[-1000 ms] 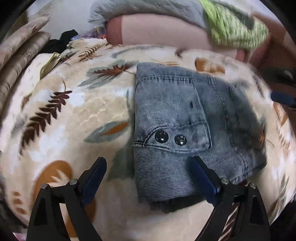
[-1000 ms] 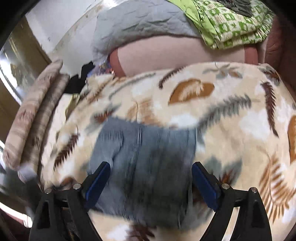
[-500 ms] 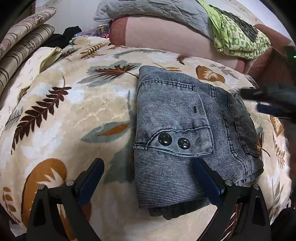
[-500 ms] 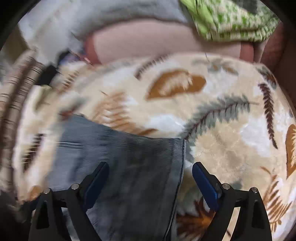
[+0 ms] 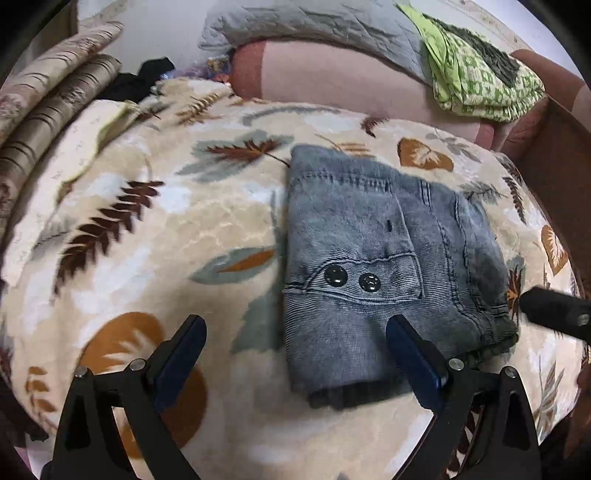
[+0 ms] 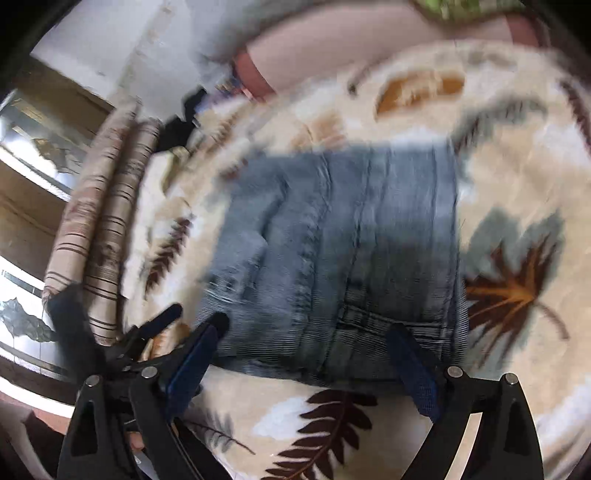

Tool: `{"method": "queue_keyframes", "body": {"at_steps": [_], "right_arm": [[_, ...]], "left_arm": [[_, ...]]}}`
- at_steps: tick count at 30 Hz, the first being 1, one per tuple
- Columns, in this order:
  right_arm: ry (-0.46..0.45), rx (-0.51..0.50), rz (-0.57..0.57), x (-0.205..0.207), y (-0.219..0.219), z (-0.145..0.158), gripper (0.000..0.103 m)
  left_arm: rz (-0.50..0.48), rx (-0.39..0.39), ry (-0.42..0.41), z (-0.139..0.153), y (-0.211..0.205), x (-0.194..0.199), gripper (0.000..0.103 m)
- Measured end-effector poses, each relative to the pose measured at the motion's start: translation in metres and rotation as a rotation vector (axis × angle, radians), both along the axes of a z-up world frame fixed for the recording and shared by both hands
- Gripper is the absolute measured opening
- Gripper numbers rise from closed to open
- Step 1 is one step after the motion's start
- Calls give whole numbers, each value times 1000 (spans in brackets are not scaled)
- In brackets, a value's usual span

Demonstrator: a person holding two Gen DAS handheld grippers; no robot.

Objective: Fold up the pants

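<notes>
Grey-blue denim, folded into a compact block: the pants lie on the leaf-printed blanket, a little right of its middle in my left wrist view. On top is a pocket flap with two dark snap buttons side by side, stitched seams running along the far edge and down the right side, and darker layers of cloth peeking out at the near edge. In my right wrist view the pants are blurred, but I can make out lengthwise seams and a waistband edge near my fingers.

My left gripper hangs low over the near edge of the fold, its blue-padded fingers spread wide; the right finger is in front of the denim's near right part, the left one over bare blanket, and nothing is pinched between them. My right gripper is also spread wide and holds nothing, both fingers at the near edge of the pants; I cannot tell if they touch the cloth. Its dark body shows at the right edge of the left view, just beside the fold's right corner.

Beyond the blanket, at the far side, lies a pink bolster with a grey quilt and a green patterned cloth on it. Striped cushions stand at the far left.
</notes>
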State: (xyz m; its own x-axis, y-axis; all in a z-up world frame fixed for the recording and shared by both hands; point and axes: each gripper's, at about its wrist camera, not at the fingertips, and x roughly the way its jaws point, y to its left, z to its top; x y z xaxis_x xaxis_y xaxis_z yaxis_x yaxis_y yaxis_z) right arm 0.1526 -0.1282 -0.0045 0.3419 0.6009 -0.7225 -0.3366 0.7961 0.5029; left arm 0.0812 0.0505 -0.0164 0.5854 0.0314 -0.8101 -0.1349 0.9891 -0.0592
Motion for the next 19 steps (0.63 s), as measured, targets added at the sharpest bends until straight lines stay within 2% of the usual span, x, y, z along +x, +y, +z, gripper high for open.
{"method": "queue_keyframes", "body": {"at_steps": [3, 5, 7, 9, 11, 12, 14, 19], "right_arm": [[-146, -77, -39, -30, -12, 24, 95], [-225, -180, -48, -54, -15, 30, 97], [-263, -288, -40, -69, -18, 29, 97], [-262, -371, -29, -78, -21, 23, 97], [-255, -394, -26, -80, -29, 20, 97], [-258, -392, -33, -82, -35, 21, 97], [-258, -385, -54, -85, -45, 25, 97], [-261, -374, -67, -86, -53, 31, 97]], "left_arm": [[26, 33, -94, 20, 1, -24, 98], [21, 46, -146, 34, -4, -38, 98], [15, 60, -136, 41, -11, -42, 103], [-30, 24, -119, 46, -22, -42, 103], [-81, -11, -64, 46, -34, -37, 103], [-90, -3, -53, 46, -39, -36, 103], [-108, 29, -65, 47, -50, -37, 103], [-139, 29, -82, 53, -64, -36, 103]]}}
